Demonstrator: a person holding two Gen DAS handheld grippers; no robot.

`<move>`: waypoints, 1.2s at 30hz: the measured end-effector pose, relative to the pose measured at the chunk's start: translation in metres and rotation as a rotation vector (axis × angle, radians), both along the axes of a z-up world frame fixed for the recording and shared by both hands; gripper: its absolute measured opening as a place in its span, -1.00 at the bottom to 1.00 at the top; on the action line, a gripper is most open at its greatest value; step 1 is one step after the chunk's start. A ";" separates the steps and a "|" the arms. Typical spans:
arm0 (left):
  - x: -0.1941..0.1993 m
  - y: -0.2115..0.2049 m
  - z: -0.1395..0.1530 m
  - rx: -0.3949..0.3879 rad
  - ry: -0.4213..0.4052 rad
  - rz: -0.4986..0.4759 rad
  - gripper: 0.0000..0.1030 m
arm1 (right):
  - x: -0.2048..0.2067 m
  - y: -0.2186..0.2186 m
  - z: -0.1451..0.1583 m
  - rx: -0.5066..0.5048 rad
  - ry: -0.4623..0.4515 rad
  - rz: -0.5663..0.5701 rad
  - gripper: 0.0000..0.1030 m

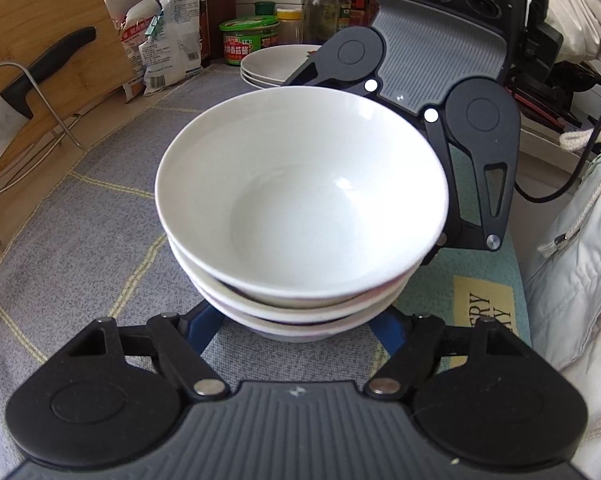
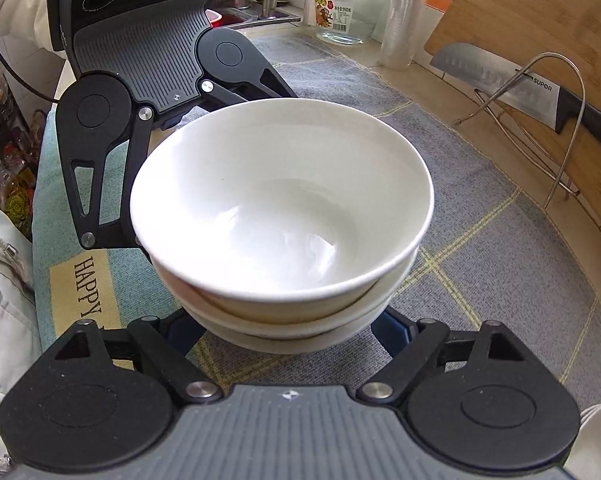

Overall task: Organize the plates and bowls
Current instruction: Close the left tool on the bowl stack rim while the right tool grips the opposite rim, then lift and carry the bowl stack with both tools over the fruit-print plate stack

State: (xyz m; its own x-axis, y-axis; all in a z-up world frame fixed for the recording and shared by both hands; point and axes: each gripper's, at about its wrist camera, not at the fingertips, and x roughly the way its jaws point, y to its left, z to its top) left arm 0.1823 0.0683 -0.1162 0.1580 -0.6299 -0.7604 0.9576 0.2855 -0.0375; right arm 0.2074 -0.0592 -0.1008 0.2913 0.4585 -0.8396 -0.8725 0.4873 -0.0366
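A stack of three white bowls (image 1: 300, 200) (image 2: 284, 208) stands on the grey checked cloth (image 1: 80, 240), filling the middle of both wrist views. My left gripper (image 1: 300, 330) reaches in from one side, its blue fingers (image 1: 206, 330) hugging the lowest bowl on either side. From the opposite side, my right gripper (image 2: 288, 332) does the same with its blue fingers (image 2: 390, 330). The bowl rims hide all the pads. Each gripper's black linkage (image 1: 480, 160) (image 2: 96, 152) shows across the stack in the other's view.
A stack of white plates (image 1: 272, 66) sits beyond the bowls. A bamboo board (image 1: 40, 20), knife (image 1: 48, 64) and wire rack (image 2: 560, 128) line one side. Jars and bottles (image 1: 250, 38) (image 2: 346, 10) crowd the back. A person's white jacket (image 1: 580, 260) is close.
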 end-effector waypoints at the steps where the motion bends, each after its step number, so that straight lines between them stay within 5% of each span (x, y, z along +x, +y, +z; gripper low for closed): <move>1: 0.001 0.000 0.000 0.000 0.002 -0.002 0.52 | 0.000 0.000 0.000 -0.001 0.001 0.004 0.74; 21: -0.005 -0.010 0.012 0.041 -0.012 0.004 0.51 | -0.004 -0.002 0.011 0.004 0.014 0.014 0.65; 36: -0.014 -0.072 0.035 0.037 -0.028 0.027 0.51 | -0.015 -0.062 0.041 -0.015 -0.042 0.041 0.65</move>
State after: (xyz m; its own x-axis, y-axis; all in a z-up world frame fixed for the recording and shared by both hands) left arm 0.1687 -0.0033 -0.0812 0.1961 -0.5968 -0.7781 0.9500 0.3122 0.0000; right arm 0.1924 -0.1215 -0.0599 0.3075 0.4586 -0.8337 -0.8892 0.4505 -0.0802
